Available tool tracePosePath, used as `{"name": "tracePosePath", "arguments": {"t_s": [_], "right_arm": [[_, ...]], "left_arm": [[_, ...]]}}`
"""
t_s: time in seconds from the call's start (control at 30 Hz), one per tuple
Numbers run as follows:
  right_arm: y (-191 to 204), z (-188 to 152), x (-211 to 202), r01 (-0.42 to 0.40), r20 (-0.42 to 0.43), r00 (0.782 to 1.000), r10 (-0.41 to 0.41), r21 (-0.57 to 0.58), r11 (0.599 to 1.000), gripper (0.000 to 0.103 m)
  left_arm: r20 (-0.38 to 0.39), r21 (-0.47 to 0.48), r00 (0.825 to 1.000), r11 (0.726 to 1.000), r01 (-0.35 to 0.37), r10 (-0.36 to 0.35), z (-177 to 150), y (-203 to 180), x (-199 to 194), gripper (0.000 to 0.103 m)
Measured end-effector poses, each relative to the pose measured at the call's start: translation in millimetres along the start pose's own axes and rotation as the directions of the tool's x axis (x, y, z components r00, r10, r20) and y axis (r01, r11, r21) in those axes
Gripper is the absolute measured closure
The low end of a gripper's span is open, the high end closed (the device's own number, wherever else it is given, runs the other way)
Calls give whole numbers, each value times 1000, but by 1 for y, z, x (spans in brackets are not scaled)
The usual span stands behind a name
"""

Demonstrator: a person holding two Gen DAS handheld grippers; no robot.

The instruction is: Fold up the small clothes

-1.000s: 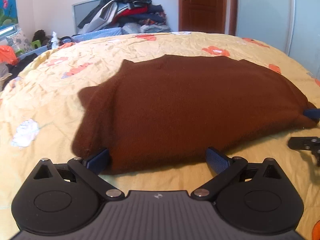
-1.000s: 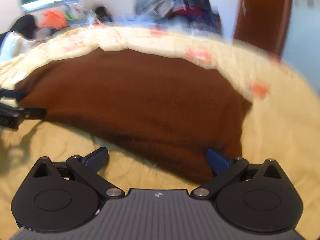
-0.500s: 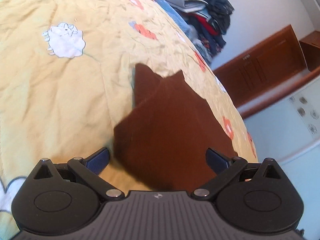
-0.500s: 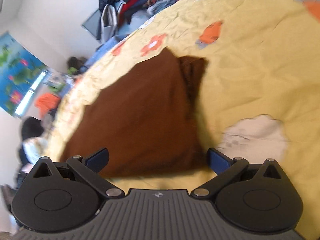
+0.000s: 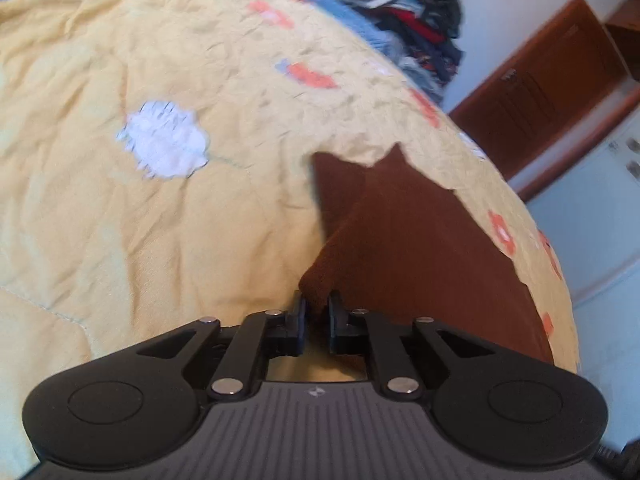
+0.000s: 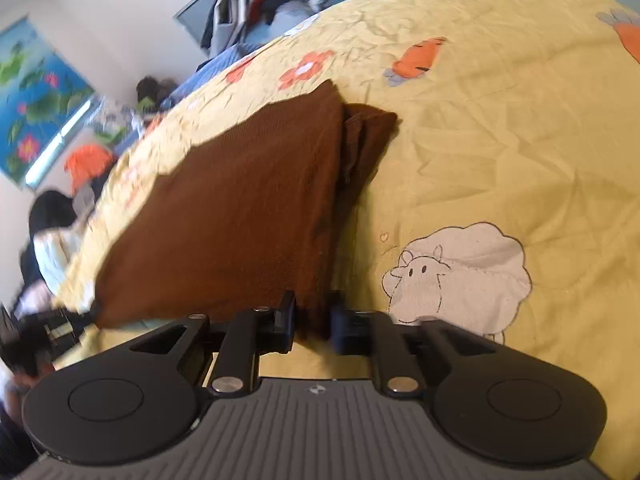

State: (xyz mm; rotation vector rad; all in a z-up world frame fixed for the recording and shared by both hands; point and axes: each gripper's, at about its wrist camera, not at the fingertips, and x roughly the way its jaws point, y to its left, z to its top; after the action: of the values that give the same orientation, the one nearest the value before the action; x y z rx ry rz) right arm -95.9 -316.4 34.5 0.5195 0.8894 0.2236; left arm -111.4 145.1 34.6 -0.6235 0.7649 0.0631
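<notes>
Fingers [image 5: 298,316] of both grippers just closed, pinching corners of flat brown knit garment [image 6: 248,208]

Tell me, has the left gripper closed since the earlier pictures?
Yes. The left gripper has just been closing, and its pads now pinch the near corner of the brown garment, drawn in against the gripper's fixed black body.

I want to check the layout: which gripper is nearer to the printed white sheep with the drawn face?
Right. The right gripper grips the brown garment beside that sheep; the left gripper is across the garment.
</notes>
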Motion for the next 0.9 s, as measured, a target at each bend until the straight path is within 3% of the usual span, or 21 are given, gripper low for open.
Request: {"name": "tracePosePath", "arguments": {"t_s": [0.03, 0.07, 0.1, 0.13, 0.17, 0.2, 0.27, 0.33, 0.4, 0.43, 0.47, 0.5, 0.57, 0.67, 0.77, 0.83, 0.9], "right_arm": [[3, 3, -8, 25, 55, 998, -25, -10, 1000, 27], [8, 6, -15, 54, 112, 992, -50, -29, 998, 13], [16, 10, -18, 74, 146, 987, -64, -64, 995, 13], [28, 13, -18, 88, 159, 985, -70, -110, 990, 14], [42, 15, -14, 92, 165, 984, -65, -161, 983, 14], [58, 17, -9, 80, 165, 985, -44, -218, 973, 14], [89, 21, 16, 16, 115, 993, 23, -324, 946, 13], [115, 22, 48, -4, 42, 999, 23, -408, 913, 13], [131, 14, 80, 47, -2, 999, -54, -486, 872, 15], [134, 5, 92, 99, -13, 992, -126, -535, 839, 17], [134, -6, 101, 150, -17, 980, -198, -586, 796, 16], [133, -21, 97, 171, 37, 981, -192, -636, 752, 14], [119, -32, 89, 162, 49, 985, -166, -601, 782, 9], [115, -31, 85, 146, 32, 987, -158, -605, 783, 6], [130, -20, 77, 137, 10, 987, -160, -565, 813, 6], [131, -20, 54, 86, 58, 996, -65, -508, 857, 1], [127, -16, 43, 43, 104, 995, 4, -450, 892, 0]], "left_arm": [[38, 67, 999, 998, -9, 7, -3, -10, -10, 91], [84, 132, 996, 991, -32, 21, -8, -21, -19, 86], [135, 211, 990, 976, -56, 28, -15, -36, -25, 80], [170, 289, 985, 955, -62, 13, -21, -51, -27, 58], [190, 358, 982, 932, -58, -12, -27, -67, -23, 30], [210, 413, 977, 909, -58, -34, -34, -81, -19, 22], [211, 554, 974, 831, -52, -79, -49, -114, 1, 20], [160, 680, 986, 730, -73, -51, -60, -140, 38, 20], [88, 738, 996, 670, -80, 23, -67, -148, 73, 20], [51, 745, 997, 663, -73, 52, -69, -145, 83, 20], [56, 736, 998, 674, -58, 25, -70, -136, 79, 20], [39, 742, 999, 670, -42, 20, -70, -131, 76, 20], [13, 726, 1000, 687, -9, 0, -69, -117, 69, 20], [31, 673, 999, 739, -11, -13, -67, -105, 55, 20], [61, 532, 997, 847, 7, -46, -64, -85, 26, 20], [78, 361, 995, 932, 37, -69, -63, -61, 8, 19], [94, 195, 995, 980, 25, -44, -59, -40, 2, 18]]}}
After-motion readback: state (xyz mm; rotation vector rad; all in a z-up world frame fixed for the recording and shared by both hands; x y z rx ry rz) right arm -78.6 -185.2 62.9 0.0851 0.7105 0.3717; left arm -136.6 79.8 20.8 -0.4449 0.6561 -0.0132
